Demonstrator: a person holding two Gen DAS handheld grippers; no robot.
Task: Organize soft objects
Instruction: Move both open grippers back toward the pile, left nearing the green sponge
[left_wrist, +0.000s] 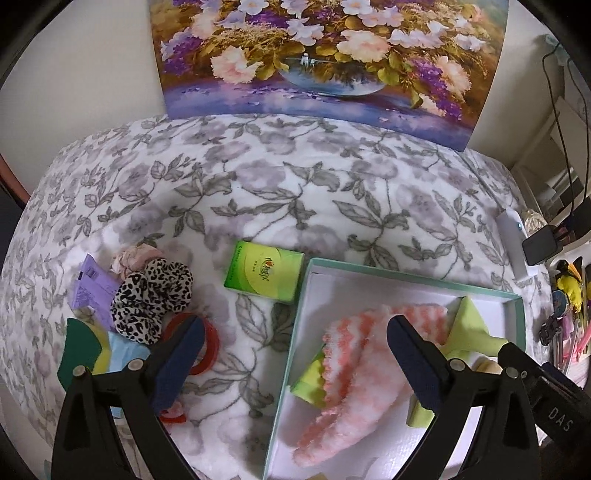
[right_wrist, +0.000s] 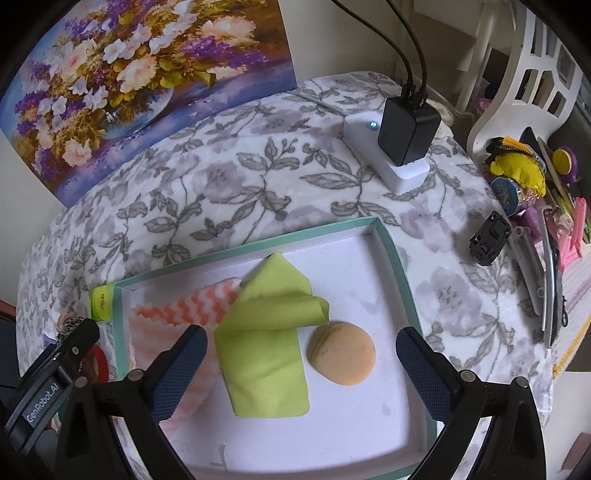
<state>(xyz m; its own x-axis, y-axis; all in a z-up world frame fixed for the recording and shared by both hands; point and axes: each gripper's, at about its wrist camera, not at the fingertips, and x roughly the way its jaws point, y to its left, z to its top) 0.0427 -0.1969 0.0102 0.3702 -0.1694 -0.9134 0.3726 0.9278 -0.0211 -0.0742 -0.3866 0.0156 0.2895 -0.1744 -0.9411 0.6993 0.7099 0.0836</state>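
Both tongs stood wide open and empty: the left tongs (left_wrist: 295, 354) hung over the near-left edge of the box (left_wrist: 406, 281), the right tongs (right_wrist: 301, 354) over its middle. Inside the shallow, mint-rimmed card box lay a fuzzy pink-and-white sock (right_wrist: 192, 306), a thin lime cloth (right_wrist: 266, 332) folded over on itself, and a round peach puff (right_wrist: 343, 354) just right of the cloth. Left of the box, on the fleecy floral blanket (left_wrist: 258, 177), waited a leopard scrunchie (left_wrist: 153, 299), a pink scrunchie (left_wrist: 133, 258) and red bands (left_wrist: 207, 347). The left tongs would likely do best to pinch the leopard scrunchie's gathered bulk, not a loose frill, and lift it clear of the bands
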